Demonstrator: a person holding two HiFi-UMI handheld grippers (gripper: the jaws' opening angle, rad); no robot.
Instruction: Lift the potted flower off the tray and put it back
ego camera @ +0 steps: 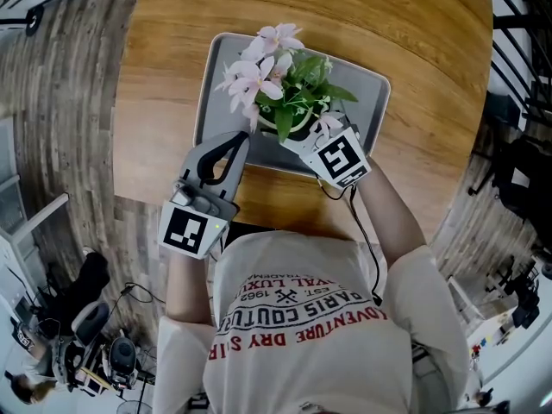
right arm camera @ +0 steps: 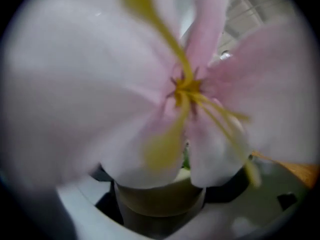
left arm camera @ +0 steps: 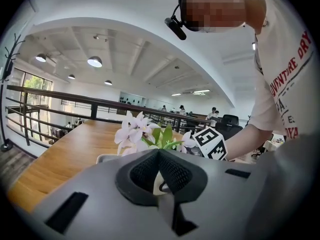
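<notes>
Open-plan office: ceiling lamps (left arm camera: 94,61), railing (left arm camera: 60,95), office chair (left arm camera: 231,120), distant people (left arm camera: 181,109).

Round wood tbl (ego camera: 172,76) on plank floor (ego camera: 69,102) — blk railing (left arm camera: 94,111) & ceiling lamps (left arm camera: 94,61) in bkgd.

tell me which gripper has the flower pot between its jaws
The right gripper: the flower pot stands between its jaws. The left gripper is shut, empty.

Pale pink flowers (ego camera: 261,69), green leaves (ego camera: 308,79) — grey tray (ego camera: 215,89), wood-grain table (ego camera: 164,76).
</notes>
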